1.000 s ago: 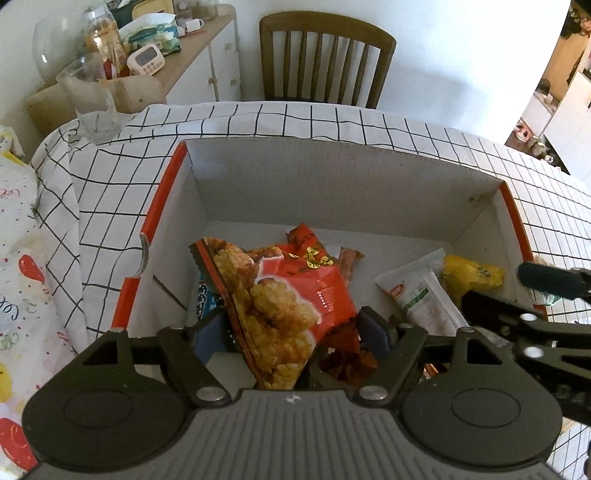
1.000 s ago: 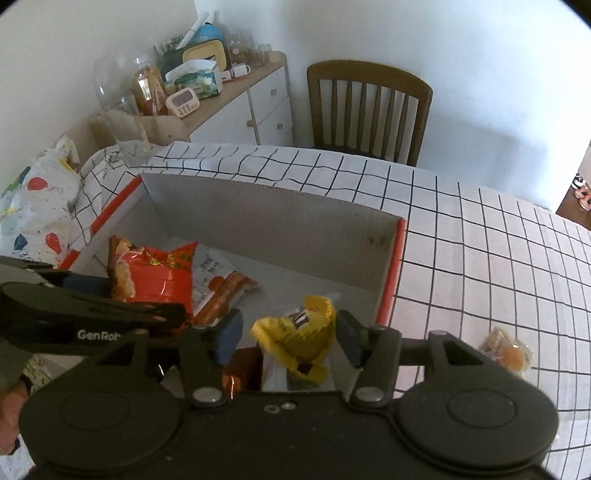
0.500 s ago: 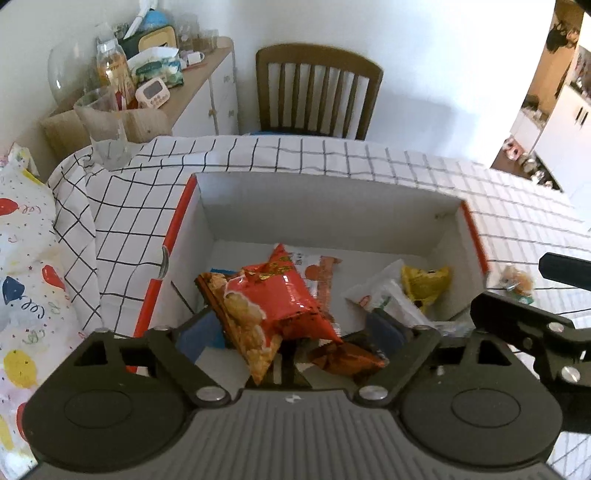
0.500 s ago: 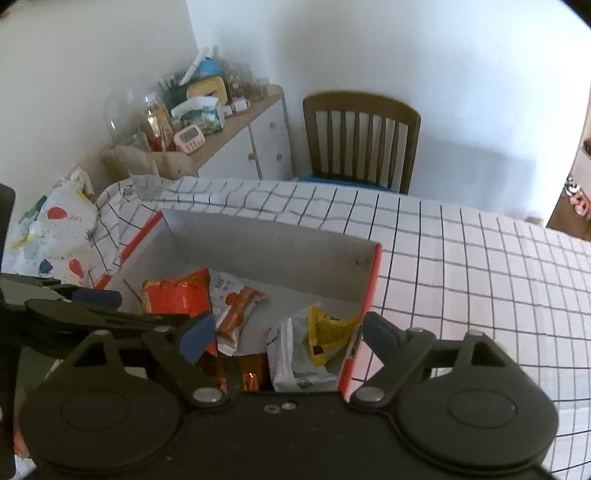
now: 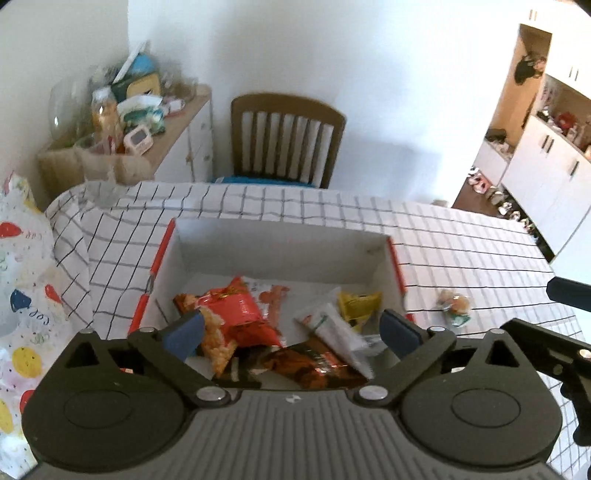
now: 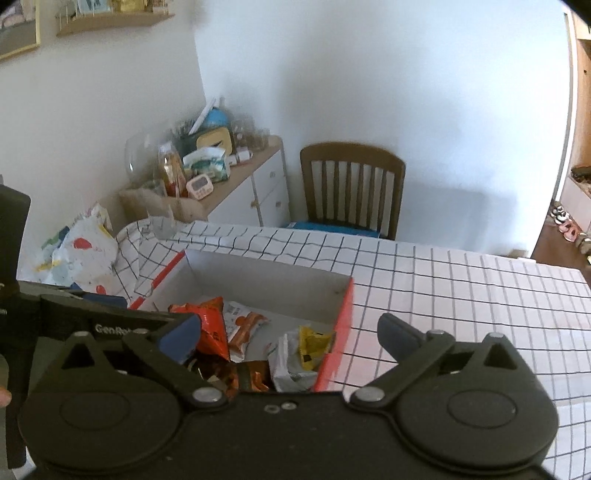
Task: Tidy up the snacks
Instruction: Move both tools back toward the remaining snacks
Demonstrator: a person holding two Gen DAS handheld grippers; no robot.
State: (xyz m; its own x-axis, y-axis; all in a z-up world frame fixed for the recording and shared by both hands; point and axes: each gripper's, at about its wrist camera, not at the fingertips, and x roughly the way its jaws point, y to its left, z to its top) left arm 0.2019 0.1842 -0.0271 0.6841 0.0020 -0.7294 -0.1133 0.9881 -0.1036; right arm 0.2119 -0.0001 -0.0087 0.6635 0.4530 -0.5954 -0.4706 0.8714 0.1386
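A white cardboard box with red-orange rims [image 5: 384, 258] sits on the counter [image 5: 461, 236], which wears a white cloth with a black grid. Behind the counter stands one brown wooden slat-back chair [image 5: 286, 138], and to its left a cluttered white cabinet with a wooden top [image 5: 184, 147].

In the box lie five snack packs: a red-orange bag of fried bites [image 5: 229, 314], a white-and-orange wrapper [image 5: 273, 295], a yellow packet [image 5: 360, 304], a white-and-green pouch [image 5: 332, 328] and a dark brown-orange pack [image 5: 306, 365].

The left tool [image 5: 291, 328] and the right tool [image 6: 288, 332] have just been opening; both stand spread wide above the box, nothing between their jaws.

Only the left wrist view shows one small clear-wrapped sweet [image 5: 454, 306] on the cloth, right of the box. Only the right wrist view shows a wooden wall shelf [image 6: 110, 18].
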